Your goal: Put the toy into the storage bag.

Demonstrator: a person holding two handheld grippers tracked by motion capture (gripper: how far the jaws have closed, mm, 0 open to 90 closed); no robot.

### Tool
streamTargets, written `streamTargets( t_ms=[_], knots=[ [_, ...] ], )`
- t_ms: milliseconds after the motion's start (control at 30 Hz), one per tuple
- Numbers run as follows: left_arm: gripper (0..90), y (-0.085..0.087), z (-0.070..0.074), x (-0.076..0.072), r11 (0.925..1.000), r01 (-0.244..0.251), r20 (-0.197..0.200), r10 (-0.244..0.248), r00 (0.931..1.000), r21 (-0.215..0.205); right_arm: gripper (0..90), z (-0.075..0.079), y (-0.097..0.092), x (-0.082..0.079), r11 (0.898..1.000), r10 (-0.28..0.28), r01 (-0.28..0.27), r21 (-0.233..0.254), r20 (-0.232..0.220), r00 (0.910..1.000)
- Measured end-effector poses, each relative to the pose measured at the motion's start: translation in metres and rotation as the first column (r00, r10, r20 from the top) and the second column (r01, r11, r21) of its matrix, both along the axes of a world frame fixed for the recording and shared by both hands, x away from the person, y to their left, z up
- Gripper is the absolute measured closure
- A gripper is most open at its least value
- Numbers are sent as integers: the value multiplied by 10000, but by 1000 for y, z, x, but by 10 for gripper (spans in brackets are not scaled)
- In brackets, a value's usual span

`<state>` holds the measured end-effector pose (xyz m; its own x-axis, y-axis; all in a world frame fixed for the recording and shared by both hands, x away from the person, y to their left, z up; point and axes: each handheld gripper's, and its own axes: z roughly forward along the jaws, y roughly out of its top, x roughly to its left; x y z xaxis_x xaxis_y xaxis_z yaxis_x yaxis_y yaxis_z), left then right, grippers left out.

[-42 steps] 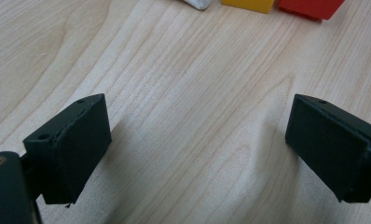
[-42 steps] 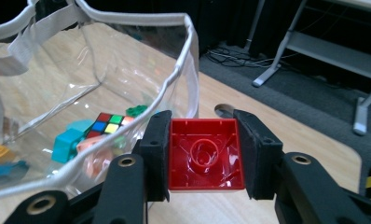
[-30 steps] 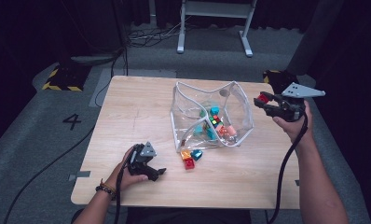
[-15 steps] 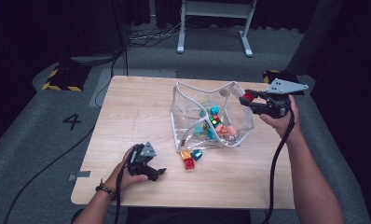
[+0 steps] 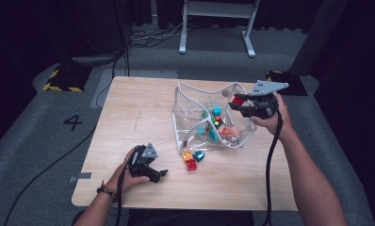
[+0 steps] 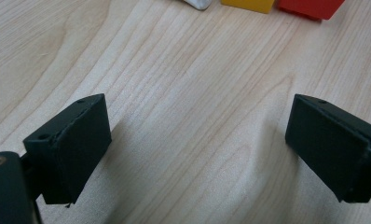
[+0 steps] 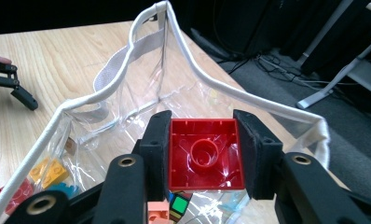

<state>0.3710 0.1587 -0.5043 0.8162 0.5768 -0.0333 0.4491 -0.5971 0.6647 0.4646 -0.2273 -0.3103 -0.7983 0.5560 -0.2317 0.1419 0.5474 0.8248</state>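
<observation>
My right fingers (image 7: 202, 156) clamp a red brick (image 7: 206, 155) over the clear bag (image 5: 209, 89); left fingers (image 6: 197, 149) wide, empty; three blocks (image 5: 191, 158) outside remain.

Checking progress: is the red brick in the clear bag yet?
Not yet. The right gripper clamps the red brick above the bag, at its rim.
</observation>
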Motion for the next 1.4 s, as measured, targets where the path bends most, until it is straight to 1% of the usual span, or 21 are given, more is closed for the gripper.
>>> streamTargets(
  t_ms=[133, 200, 267, 333, 433, 467, 500, 567, 667, 733, 767, 800, 833, 867, 900, 933, 1033, 1100, 1233, 1300, 1400],
  knots=[
    [70, 0, 0, 0, 10000, -13, -6, 13, 10000, -19, 594, -5, 6, 8, 9998, 187, -191, -97, -451, 9988],
    [70, 0, 0, 0, 10000, -13, -6, 13, 10000, -21, 594, -7, 13, 12, 9987, 344, -359, -356, -428, 9985],
    [70, 0, 0, 0, 10000, -16, -6, 16, 10000, -23, 594, -9, 19, 15, 9970, 513, -544, -557, -556, 9971],
    [70, 0, 0, 0, 10000, -15, -5, 15, 10000, -23, 594, -11, 26, 18, 9932, 659, -721, -914, -690, 9954],
    [70, 0, 0, 0, 10000, 2, -2, -2, 10000, -1, 593, -15, 32, 22, 9869, 703, -826, -1385, -910, 9934],
    [70, 0, 0, 0, 10000, 2, -2, -2, 10000, -1, 593, -15, 32, 22, 9869, 703, -826, -1385, -910, 9934],
    [70, 0, 0, 0, 10000, 3, -5, -3, 10000, 0, 593, -19, 35, 26, 9765, 632, -847, -1984, -1121, 9917],
    [70, 0, 0, 0, 10000, 2, -2, -2, 10000, -1, 593, -21, 37, 28, 9597, 639, -938, -2650, -1192, 9908],
    [70, 0, 0, 0, 10000, 3, -3, -3, 10000, 0, 593, -26, 36, 33, 9414, 605, -995, -3224, -1287, 9898],
    [70, 0, 0, 0, 10000, 4, -1, -4, 10000, 1, 593, -31, 35, 34, 9315, 381, -834, -3539, -1331, 9904],
    [70, 0, 0, 0, 10000, 1, -2, -1, 10000, -2, 593, -33, 34, 35, 9245, 183, -698, -3747, -1395, 9901],
    [70, 0, 0, 0, 10000, -2, -1, 2, 10000, -4, 593, -35, 32, 36, 9156, 167, -744, -3952, -1475, 9889],
    [70, 0, 0, 0, 10000, 2, 1, -2, 10000, -2, 593, -38, 30, 37, 9128, 78, -712, -4022, -1572, 9875],
    [70, 0, 0, 0, 10000, 2, 1, -2, 10000, -2, 593, -39, 29, 38, 9020, -72, -590, -4276, -1516, 9884],
    [70, 0, 0, 0, 10000, -2, 4, 2, 10000, -2, 593, -40, 26, 39, 8884, -285, -466, -4567, -1563, 9873],
    [70, 0, 0, 0, 10000, 1, -1, -1, 10000, -1, 593, -41, 25, 40, 8827, -414, -386, -4684, -1592, 9864],
    [70, 0, 0, 0, 10000, -23, 1, 23, 10000, -24, 593, -41, 16, 42, 8561, -733, -216, -5164, -1628, 9839],
    [70, 0, 0, 0, 10000, -17, -5, 17, 10000, -23, 593, -41, 13, 43, 8578, -756, -231, -5135, -1705, 9825],
    [70, 0, 0, 0, 10000, -14, -2, 14, 10000, -21, 593, -39, 10, 41, 8399, -793, -299, -5419, -1770, 9810],
    [70, 0, 0, 0, 10000, 2, 0, -2, 10000, 2, 593, -38, 10, 41, 8360, -749, -344, -5477, -1760, 9815],
    [70, 0, 0, 0, 10000, 2, 0, -2, 10000, 0, 591, -38, 10, 40, 8373, -625, -414, -5452, -1708, 9833]
  ],
)
